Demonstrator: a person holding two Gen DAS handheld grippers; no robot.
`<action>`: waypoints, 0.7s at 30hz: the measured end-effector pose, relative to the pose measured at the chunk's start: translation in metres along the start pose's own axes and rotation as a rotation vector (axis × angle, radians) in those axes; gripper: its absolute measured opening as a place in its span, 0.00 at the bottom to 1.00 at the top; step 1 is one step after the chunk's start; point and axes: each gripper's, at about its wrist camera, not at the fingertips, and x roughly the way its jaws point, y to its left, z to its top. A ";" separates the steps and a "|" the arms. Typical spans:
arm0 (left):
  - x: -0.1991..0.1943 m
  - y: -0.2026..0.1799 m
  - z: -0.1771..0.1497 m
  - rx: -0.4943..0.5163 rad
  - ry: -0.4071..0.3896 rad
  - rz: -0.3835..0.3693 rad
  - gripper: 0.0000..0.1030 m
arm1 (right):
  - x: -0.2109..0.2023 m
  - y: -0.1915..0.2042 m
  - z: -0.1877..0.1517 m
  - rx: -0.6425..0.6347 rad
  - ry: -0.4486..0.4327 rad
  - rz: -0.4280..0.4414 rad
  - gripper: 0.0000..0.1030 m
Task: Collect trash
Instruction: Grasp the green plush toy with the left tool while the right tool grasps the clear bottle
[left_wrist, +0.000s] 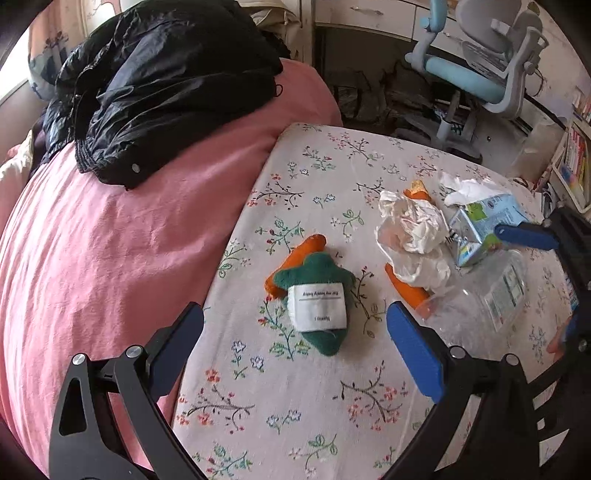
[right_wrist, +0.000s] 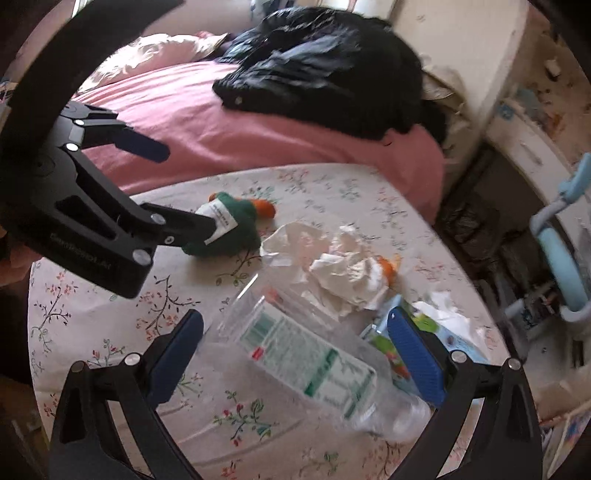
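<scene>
I am bringing the right gripper (right_wrist: 295, 354), spread wide and empty, around the clear plastic bottle (right_wrist: 314, 362). The bottle is lying diagonally between its fingers. The left gripper (left_wrist: 295, 350), also wide and empty, is hovering farther off.

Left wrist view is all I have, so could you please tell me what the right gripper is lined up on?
Observer: The right gripper is open, with its fingers either side of a clear plastic bottle lying on the flowered sheet.
Operator: Thank you. Is anything crowding that bottle?
Observer: Yes, a carton lies partly hidden behind one finger.
Operator: And beyond the bottle?
Observer: Crumpled paper lies just past its far end.
</scene>
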 end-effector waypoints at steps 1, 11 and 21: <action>0.003 0.001 0.001 -0.004 0.002 0.005 0.93 | 0.004 -0.002 -0.001 0.009 0.023 0.020 0.93; 0.046 0.018 0.008 -0.132 0.093 -0.061 0.74 | -0.017 0.005 -0.046 0.215 0.111 0.083 0.74; 0.038 -0.009 -0.009 -0.002 0.156 -0.257 0.25 | -0.048 -0.006 -0.096 0.550 0.191 0.099 0.71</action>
